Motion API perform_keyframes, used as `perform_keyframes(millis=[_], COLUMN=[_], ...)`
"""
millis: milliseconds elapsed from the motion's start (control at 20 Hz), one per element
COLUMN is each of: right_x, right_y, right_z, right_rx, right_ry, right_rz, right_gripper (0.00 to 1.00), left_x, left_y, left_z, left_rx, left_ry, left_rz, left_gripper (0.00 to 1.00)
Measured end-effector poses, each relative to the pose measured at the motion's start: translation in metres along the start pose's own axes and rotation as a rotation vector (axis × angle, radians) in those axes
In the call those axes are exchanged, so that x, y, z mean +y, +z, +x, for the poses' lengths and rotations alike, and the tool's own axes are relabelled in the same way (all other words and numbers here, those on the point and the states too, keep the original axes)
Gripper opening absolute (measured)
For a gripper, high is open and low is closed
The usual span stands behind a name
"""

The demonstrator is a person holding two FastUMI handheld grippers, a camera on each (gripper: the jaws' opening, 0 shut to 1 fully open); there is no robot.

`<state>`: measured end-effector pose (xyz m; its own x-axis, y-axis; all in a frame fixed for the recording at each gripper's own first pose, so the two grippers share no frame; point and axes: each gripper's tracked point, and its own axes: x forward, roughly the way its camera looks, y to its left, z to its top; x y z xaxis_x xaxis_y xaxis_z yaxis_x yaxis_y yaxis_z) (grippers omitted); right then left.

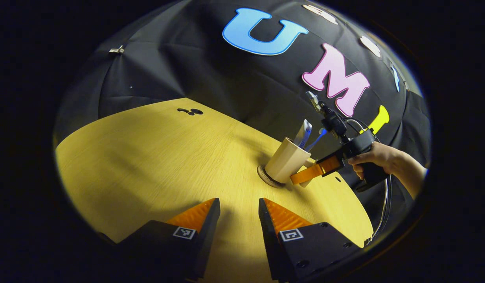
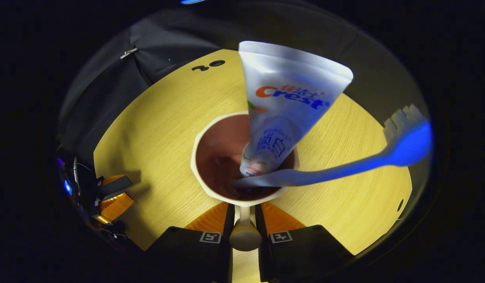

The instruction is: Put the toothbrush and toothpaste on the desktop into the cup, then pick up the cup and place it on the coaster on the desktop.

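Right gripper pinches cup handle, left gripper spread, idle; cup, 2 items inside, meets coaster; I judge release comes next

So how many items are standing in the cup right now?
2. The toothpaste leans upright in the cup, cap end down; the toothbrush slants out over the rim beside it, bristle head up. Anything smaller at the bottom could be hidden.

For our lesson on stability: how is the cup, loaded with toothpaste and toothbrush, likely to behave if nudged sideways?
The cup looks tall and narrow, so it may tip rather than slide. The toothpaste and toothbrush lean out over one side, probably shifting weight that way. The right hand-held gripper, closed on its handle, likely steadies it for now.
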<state>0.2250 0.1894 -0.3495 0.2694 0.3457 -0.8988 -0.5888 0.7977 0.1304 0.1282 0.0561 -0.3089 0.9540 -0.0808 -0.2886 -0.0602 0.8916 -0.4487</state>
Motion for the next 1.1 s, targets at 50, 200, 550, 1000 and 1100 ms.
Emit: perform_keyframes(millis=[50, 200, 550, 1000, 1100], right_x=[0.001, 0.0, 0.003, 0.0, 0.0], right_y=[-0.002, 0.0, -0.004, -0.008, -0.006], right_z=[-0.003, -0.003, -0.001, 0.003, 0.003], right_rx=[0.002, 0.007, 0.021, 0.0, -0.023], right_ry=[0.002, -0.005, -0.044, -0.101, -0.12], right_rz=[0.006, -0.002, -0.05, -0.005, 0.005], right_gripper=[0.3, 0.3, 0.3, 0.31, 0.27], left_x=[0.001, 0.002, 0.005, -0.005, -0.006], left_y=[0.001, 0.003, 0.005, 0.045, 0.054], left_z=[0.0, 0.001, -0.001, -0.029, -0.04], left_rx=[0.0, -0.002, 0.001, 0.004, 0.008], left_ry=[0.0, -0.004, 0.0, 0.016, 0.026], left_rz=[-0.003, -0.009, -0.017, 0.008, 0.007], left_gripper=[0.63, 0.63, 0.63, 0.63, 0.63])
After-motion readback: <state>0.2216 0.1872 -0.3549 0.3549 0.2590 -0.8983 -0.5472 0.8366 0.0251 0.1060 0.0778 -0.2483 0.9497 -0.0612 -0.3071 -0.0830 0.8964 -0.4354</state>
